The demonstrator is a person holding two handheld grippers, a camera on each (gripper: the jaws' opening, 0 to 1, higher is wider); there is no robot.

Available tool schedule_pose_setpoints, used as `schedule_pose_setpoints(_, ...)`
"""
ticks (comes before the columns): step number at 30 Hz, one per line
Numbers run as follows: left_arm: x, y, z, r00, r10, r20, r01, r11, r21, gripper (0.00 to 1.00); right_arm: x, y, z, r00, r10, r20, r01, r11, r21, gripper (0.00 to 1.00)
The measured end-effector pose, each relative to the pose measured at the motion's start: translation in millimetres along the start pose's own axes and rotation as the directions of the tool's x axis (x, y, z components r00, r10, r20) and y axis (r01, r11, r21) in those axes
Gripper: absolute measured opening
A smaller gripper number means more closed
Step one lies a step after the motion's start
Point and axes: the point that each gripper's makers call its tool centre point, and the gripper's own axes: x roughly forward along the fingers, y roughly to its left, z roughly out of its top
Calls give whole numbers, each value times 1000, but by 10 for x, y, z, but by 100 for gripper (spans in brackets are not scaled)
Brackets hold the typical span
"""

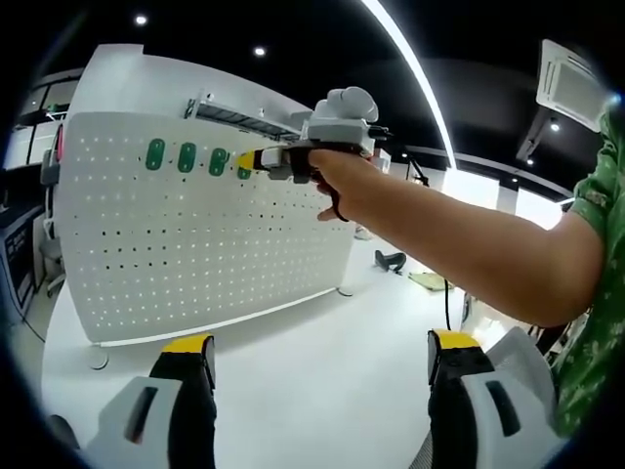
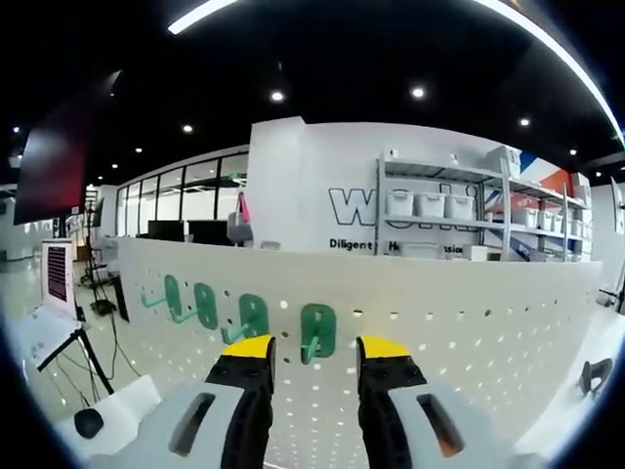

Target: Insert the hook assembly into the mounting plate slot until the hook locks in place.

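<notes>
In the right gripper view, the right gripper [image 2: 312, 357] is seen with its yellow-tipped jaws parted by a narrow gap, and between them, right at the tips, a green hook [image 2: 317, 330] is framed against the white pegboard [image 2: 469, 322]. Whether the tips are actually touched by the hook cannot be told; nothing is clearly clamped. Three more green hooks [image 2: 205, 305] are mounted in a row to the left of it on the same board, their pegs angled outward. Behind the board, shelving [image 2: 459, 220] with white bins is seen against a lettered wall, and a dark window band runs off to the left.

In the left gripper view, the left gripper [image 1: 320, 357] is held wide open and empty, its two jaws well apart over the white table [image 1: 322, 391]. Beyond them the pegboard [image 1: 195, 225] stands upright on the table, with the green hooks [image 1: 186, 157] lined along its upper part. The right gripper [image 1: 269, 159] is brought in from the right, carried by a hand [image 1: 342, 181] on a bare forearm, its yellow tips pressed up to the end hook of the row. A green patterned sleeve [image 1: 596, 283] is caught at the right edge.
</notes>
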Motion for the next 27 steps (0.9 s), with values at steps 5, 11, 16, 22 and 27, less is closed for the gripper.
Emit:
schedule_pose_setpoints(5,-12,-23,7,1000,4,0,-4,1000,3,92,-45,23,7,1000,11,5,-11,1000,3,45)
schedule_pose_setpoints(11,-39,-34,16,1000,14,1,-14,1000,7,92,-85,29,-7,999,35,8,-35,999,12,54)
schedule_pose_setpoints(16,-52,-64,32,1000,21,1,-21,1000,13,92,-128,7,-35,999,54,3,-54,998,21,57)
schedule_pose_setpoints(22,-66,-110,69,1000,30,6,-30,999,24,92,-208,9,4,997,79,13,-79,997,22,59)
schedule_pose_setpoints(27,-90,-140,104,999,44,11,-44,998,35,93,-323,8,35,995,96,22,-96,995,23,60)
